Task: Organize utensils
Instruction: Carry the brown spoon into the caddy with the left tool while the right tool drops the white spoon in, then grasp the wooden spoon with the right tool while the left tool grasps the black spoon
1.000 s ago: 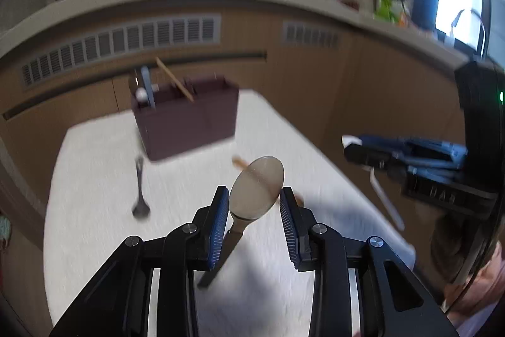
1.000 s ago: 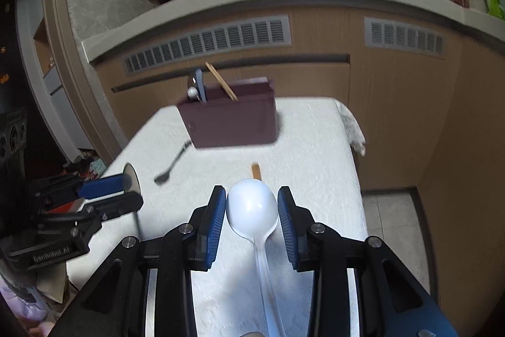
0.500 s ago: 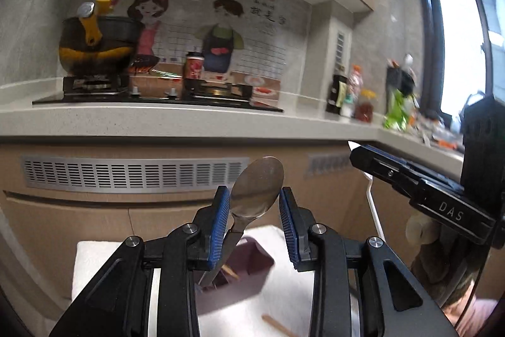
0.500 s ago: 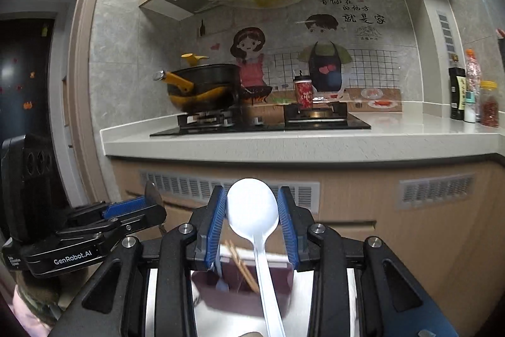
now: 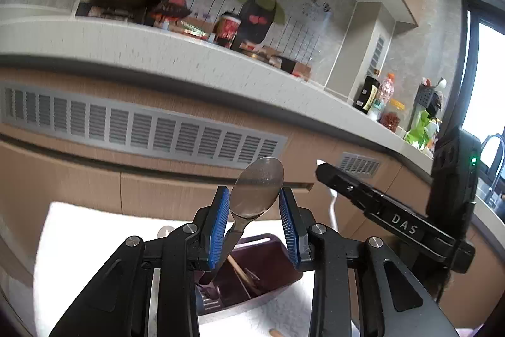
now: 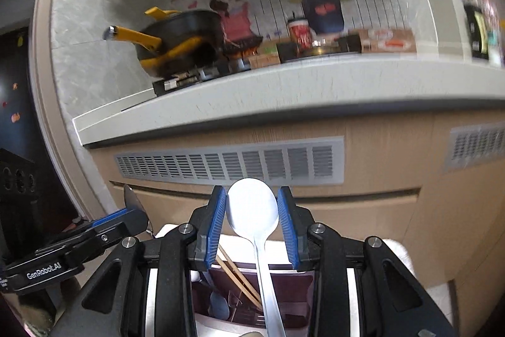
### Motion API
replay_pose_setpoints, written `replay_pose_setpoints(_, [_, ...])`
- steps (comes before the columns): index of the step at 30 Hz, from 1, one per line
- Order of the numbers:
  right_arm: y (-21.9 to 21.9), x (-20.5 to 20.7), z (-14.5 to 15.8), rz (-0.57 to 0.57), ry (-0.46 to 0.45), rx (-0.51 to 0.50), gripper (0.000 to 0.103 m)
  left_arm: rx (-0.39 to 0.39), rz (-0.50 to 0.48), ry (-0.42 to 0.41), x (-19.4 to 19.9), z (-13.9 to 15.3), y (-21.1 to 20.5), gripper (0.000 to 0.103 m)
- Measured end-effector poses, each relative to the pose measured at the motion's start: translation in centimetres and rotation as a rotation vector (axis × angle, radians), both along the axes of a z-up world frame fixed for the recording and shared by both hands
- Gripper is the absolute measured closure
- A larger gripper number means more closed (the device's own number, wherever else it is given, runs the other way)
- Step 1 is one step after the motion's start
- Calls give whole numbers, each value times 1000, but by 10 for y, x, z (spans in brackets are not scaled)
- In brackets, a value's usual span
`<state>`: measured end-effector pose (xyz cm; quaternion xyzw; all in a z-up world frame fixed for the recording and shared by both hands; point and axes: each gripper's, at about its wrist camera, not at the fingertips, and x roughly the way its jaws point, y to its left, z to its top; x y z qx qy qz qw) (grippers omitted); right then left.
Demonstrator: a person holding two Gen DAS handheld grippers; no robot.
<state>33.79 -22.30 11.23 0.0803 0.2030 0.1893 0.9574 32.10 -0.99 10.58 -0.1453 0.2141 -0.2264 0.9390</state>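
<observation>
Left gripper (image 5: 254,204) clenched on metal spoon (image 5: 257,188); right gripper (image 6: 252,209) clenched on white spoon (image 6: 252,207); both above maroon utensil box (image 6: 284,299).

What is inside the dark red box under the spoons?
Inside the dark red box stand wooden chopsticks and a bluish utensil. The grippers' fingers cover its sides, so anything else stays hidden.

Two spoons, one metal spoon (image 5: 257,191); one white spoon (image 6: 252,207); one maroon caddy (image 5: 268,269), two grippers
</observation>
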Motion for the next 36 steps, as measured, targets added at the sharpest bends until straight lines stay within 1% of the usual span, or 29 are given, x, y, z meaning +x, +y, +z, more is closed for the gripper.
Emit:
replay_pose_setpoints(4, [1,18,-20,9,25,21,72,-7,2,34,12,-16,-1,69])
replay_pose_setpoints(8, [6,30,-37,4,51,2,72,-1,4,76,23,-34,-3,69])
replay_pose_setpoints(12, [4,38,-51,-12,67,5,72,-5,7,112,27,-48,-5,69])
replay_pose_setpoints(15, [4,43,-57,-20,72,3,72,-6,13,128,28,-54,-7,69])
replay_pose_setpoints(23, [6,45,-61,-33,5,-23,70,1,28,156,27,-65,-10,69])
replay_pose_setpoints(26, [6,45,-68,-27,37,-38,69,13,33,173,24,-68,-9,68])
replay_pose_setpoints(28, [1,41,-72,-24,72,-44,69,14,39,178,21,-68,-7,67])
replay_pose_setpoints(30, [-3,33,-74,-28,83,-61,69,20,47,177,15,-67,-3,65])
replay_pose_setpoints(31, [-5,28,-74,-35,85,-78,69,29,54,176,11,-66,-1,60])
replay_pose_setpoints(32, [-8,21,-75,-43,89,-97,69,38,63,177,9,-66,1,58])
replay_pose_setpoints(33, [-11,14,-75,-46,96,-112,69,49,72,178,4,-66,5,58])
replay_pose_setpoints(36, [-20,-8,-79,-61,119,-151,62,76,88,199,-9,-72,16,57])
